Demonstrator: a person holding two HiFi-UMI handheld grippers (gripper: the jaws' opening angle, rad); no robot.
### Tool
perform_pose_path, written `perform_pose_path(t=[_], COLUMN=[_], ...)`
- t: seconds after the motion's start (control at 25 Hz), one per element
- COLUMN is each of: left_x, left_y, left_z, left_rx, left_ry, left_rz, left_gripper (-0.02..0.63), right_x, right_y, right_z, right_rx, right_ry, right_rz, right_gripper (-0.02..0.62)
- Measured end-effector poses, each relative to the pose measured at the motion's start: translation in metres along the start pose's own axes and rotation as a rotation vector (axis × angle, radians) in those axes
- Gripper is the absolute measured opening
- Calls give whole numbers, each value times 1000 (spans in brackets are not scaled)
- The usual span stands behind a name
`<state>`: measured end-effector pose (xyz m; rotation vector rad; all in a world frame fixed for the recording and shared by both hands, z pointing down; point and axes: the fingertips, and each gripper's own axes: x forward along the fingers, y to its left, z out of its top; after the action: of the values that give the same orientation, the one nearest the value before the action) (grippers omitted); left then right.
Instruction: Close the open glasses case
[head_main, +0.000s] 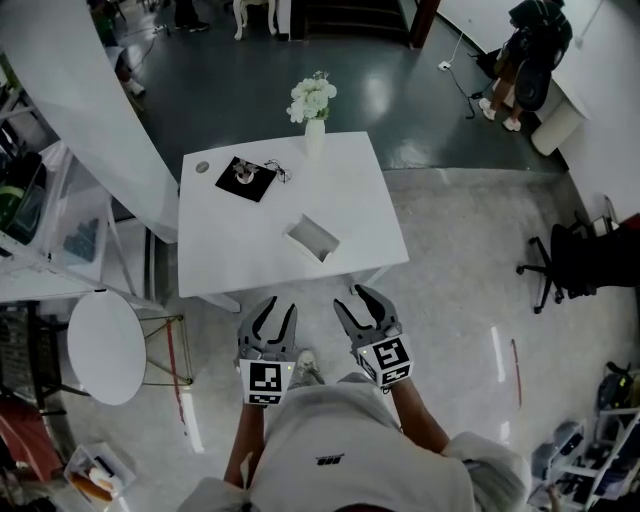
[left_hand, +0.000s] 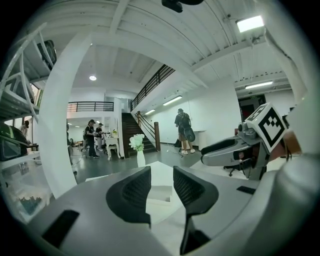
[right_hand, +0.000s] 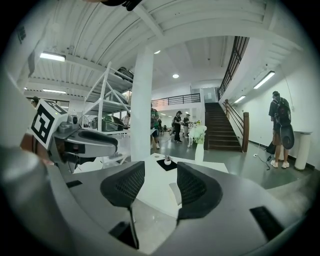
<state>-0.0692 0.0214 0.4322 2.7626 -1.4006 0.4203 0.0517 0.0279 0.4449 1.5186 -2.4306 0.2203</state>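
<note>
The open white glasses case lies on the near half of the white table, its lid standing up. It also shows small between the jaws as the glasses case in the left gripper view and the glasses case in the right gripper view. Both grippers hang side by side short of the table's near edge, apart from the case. My left gripper is open and holds nothing. My right gripper is open too, also with nothing in it.
A vase of white flowers stands at the table's far edge, and a black mat with a small object lies at the far left. A round white side table stands left, an office chair right. People stand far off.
</note>
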Motion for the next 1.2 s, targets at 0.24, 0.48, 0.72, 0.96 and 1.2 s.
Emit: perform_pose_path(t=[0.24, 0.48, 0.72, 0.96, 1.2], left_x=[13, 26, 38, 57, 84], left_y=[15, 25, 36, 44, 52], left_z=[-1, -4, -2, -1, 0], left_rx=[2, 2, -5, -7, -14], left_ry=[-4, 8, 4, -1, 7], left_rz=[-17, -22, -22, -14, -4], left_gripper=[152, 152, 150, 150, 150], right_x=[17, 31, 44, 60, 81], right_y=[-4, -11, -16, -28, -49], right_z=[4, 6, 5, 8, 9], right_rx=[5, 9, 10, 4, 5], right_ry=[-3, -1, 11, 8, 17], right_rz=[-21, -33, -36, -26, -16], right_gripper=[204, 204, 204, 204, 204])
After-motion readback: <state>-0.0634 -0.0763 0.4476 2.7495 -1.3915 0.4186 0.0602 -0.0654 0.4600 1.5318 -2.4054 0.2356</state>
